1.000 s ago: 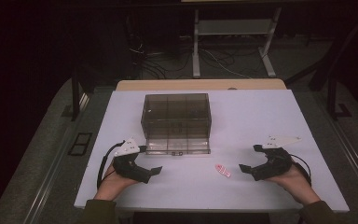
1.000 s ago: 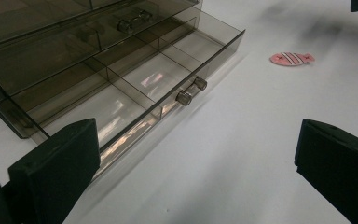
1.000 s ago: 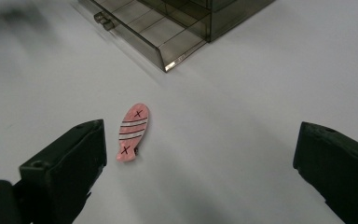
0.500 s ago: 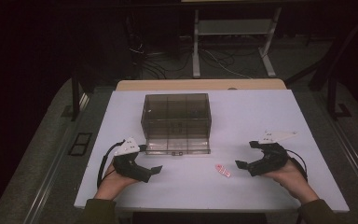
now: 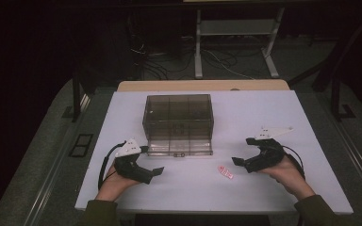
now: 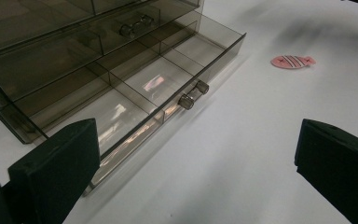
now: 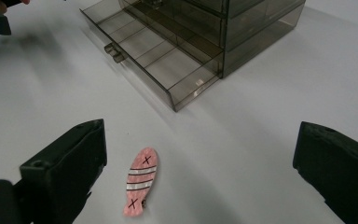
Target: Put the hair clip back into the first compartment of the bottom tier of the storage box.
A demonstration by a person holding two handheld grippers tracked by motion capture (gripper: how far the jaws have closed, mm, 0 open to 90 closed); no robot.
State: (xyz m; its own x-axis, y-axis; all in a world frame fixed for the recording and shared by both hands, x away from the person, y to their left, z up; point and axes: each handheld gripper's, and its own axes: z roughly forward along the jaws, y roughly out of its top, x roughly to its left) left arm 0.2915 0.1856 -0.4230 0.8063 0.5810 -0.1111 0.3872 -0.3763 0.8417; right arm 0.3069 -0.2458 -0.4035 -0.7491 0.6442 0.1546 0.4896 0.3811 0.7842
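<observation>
Evidently the step in hand is the pick-up of the pink fish clip [image 7: 140, 186], which lies flat on the white table [image 5: 264, 117], in front of the drawer box [image 5: 178, 121] and a little to its right; the bottom drawer [image 6: 135, 93] is pulled out and looks empty, so the clip is probably meant for one of its compartments. The right gripper [image 5: 243, 163] is held just beside the clip with its jaws spread wide and nothing between them; the left gripper [image 5: 154, 173] rests near the drawer's front, jaws equally wide and empty. The right gripper is best lowered until the clip sits midway between the jaws, then closed across its narrow width; since the clip is thin and flat, the jaw tips should be kept touching the table, or it may be pushed along rather than caught.
</observation>
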